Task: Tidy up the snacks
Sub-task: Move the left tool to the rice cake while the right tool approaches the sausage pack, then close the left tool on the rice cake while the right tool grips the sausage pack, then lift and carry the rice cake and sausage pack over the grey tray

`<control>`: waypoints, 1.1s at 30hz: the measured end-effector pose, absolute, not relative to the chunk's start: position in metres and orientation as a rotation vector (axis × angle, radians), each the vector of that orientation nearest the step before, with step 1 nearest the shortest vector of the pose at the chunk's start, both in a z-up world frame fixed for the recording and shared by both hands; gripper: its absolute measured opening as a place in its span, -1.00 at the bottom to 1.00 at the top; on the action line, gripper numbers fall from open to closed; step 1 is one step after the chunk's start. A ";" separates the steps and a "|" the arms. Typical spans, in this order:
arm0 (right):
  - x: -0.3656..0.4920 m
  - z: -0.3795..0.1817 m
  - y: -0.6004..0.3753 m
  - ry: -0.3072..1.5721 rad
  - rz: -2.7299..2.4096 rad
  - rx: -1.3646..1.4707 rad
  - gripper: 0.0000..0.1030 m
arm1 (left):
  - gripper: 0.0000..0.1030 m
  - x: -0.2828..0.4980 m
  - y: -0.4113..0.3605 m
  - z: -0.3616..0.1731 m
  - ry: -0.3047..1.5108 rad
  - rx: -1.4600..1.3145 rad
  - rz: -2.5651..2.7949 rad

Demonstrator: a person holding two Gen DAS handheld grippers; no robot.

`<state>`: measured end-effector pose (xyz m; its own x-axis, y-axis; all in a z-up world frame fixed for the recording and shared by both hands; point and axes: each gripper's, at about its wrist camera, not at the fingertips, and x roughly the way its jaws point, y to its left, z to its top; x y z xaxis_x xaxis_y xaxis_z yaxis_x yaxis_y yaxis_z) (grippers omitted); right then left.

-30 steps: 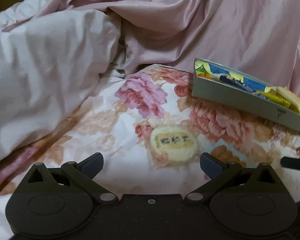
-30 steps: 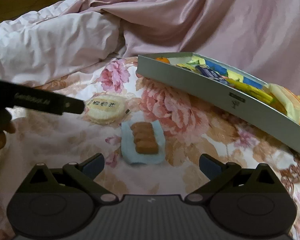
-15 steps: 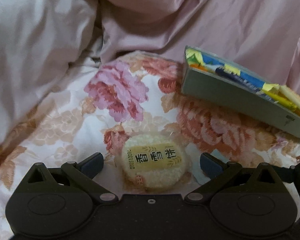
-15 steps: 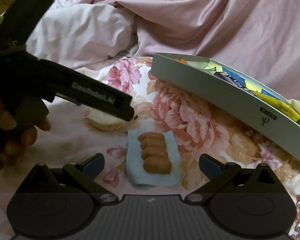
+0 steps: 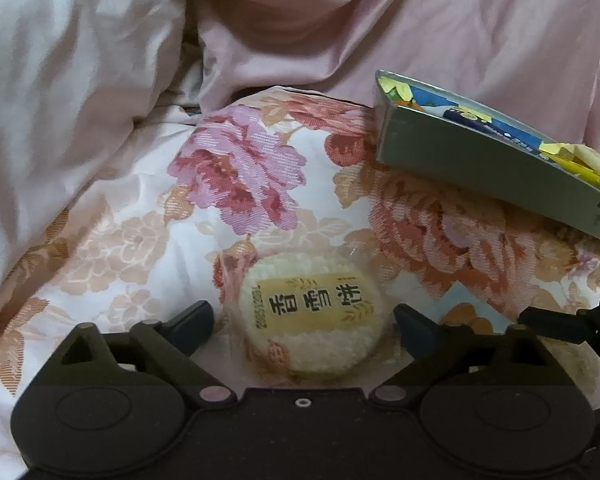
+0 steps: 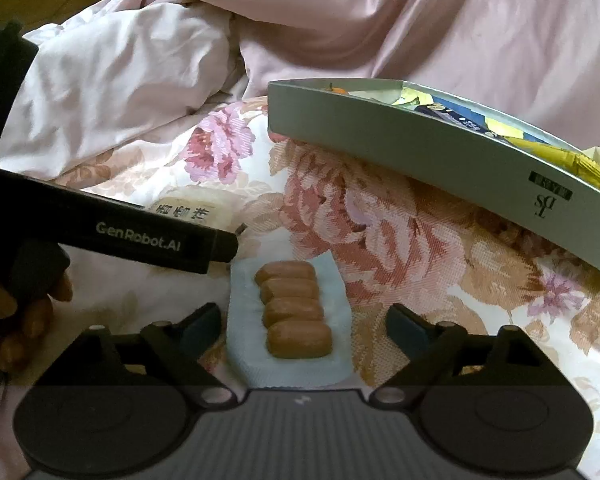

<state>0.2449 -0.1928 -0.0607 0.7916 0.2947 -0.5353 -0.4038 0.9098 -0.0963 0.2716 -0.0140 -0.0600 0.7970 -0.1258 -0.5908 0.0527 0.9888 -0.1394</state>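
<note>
Jaws of both grippers wide open, left gripper [image 5: 304, 316] straddling rice cracker [image 5: 310, 316], right gripper [image 6: 303, 320] straddling sausage pack [image 6: 290, 322], box [image 6: 440, 148] cut off.

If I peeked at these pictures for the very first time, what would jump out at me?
Probably the round rice cracker in its clear wrapper with a yellow label, lying on the flowery bedspread right between the open left gripper fingers. Next, the pack of four brown sausages between the open right gripper fingers, and the grey box of colourful snacks to the right.
</note>
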 end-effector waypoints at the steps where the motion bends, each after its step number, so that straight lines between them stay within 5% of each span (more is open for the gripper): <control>1: 0.244 -0.061 -0.193 0.538 0.381 -0.212 0.74 | 0.77 0.271 -0.013 -0.060 0.641 -0.117 -0.087; 14: 0.243 -0.061 -0.192 0.539 0.389 -0.209 0.68 | 0.86 0.271 -0.011 -0.060 0.633 -0.116 -0.083; 23: 0.239 -0.060 -0.187 0.535 0.428 -0.223 0.26 | 0.49 0.266 -0.006 -0.060 0.602 -0.127 -0.055; 33: 0.238 -0.060 -0.186 0.540 0.432 -0.230 0.26 | 0.42 0.258 -0.004 -0.060 0.598 -0.127 -0.067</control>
